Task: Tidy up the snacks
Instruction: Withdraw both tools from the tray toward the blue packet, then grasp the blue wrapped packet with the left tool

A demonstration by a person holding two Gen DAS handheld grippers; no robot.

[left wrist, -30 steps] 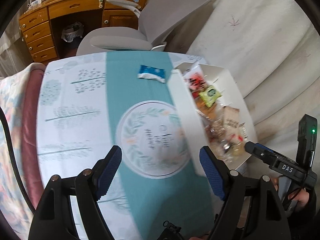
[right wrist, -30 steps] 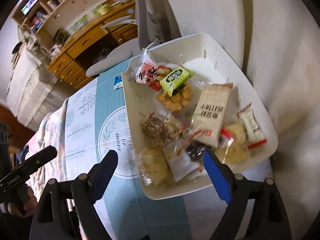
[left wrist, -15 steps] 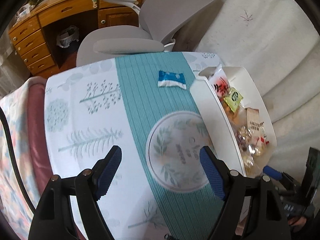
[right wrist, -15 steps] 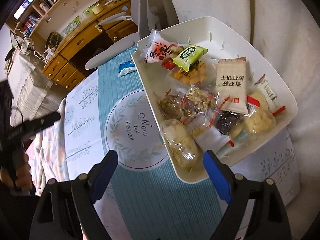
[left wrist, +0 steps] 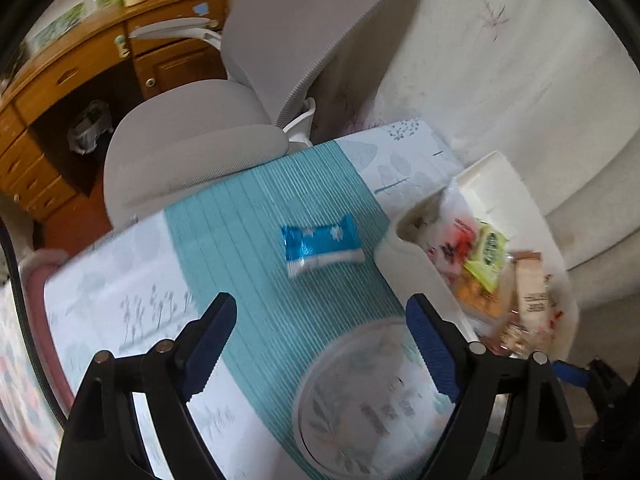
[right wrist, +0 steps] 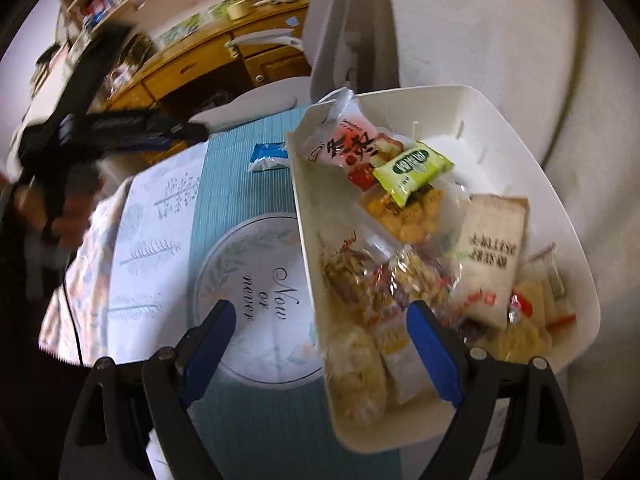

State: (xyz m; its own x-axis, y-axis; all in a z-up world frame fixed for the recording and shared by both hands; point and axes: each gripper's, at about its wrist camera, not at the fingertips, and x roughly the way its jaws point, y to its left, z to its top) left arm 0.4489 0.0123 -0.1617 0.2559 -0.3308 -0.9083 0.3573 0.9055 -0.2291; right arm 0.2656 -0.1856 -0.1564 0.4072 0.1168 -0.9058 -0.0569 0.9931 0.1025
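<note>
A blue snack packet (left wrist: pixel 320 246) lies alone on the teal stripe of the tablecloth (left wrist: pixel 248 232), just left of a white tray (left wrist: pixel 414 276). My left gripper (left wrist: pixel 320 340) hovers over the cloth short of the packet, its jaws opening with nothing between them. The right wrist view shows the same packet (right wrist: pixel 269 157) beyond the tray's (right wrist: pixel 308 240) left wall. The tray holds several wrapped snacks, among them a green packet (right wrist: pixel 412 170) and a beige cracker pack (right wrist: pixel 490 256). My right gripper (right wrist: pixel 320 354) stands open above the tray's near left corner, holding nothing.
A grey office chair (left wrist: pixel 224 132) stands at the table's far edge, with a wooden desk (left wrist: pixel 80 72) behind it. A white draped wall (left wrist: pixel 500 80) rises right of the tray. The hand with the left gripper's handle (right wrist: pixel 80 136) hangs over the table's left side.
The left gripper has travelled forward toward the blue packet, which now looks larger and nearer, and its jaws have widened slightly. The right gripper has shifted a little over the tray's near corner.
</note>
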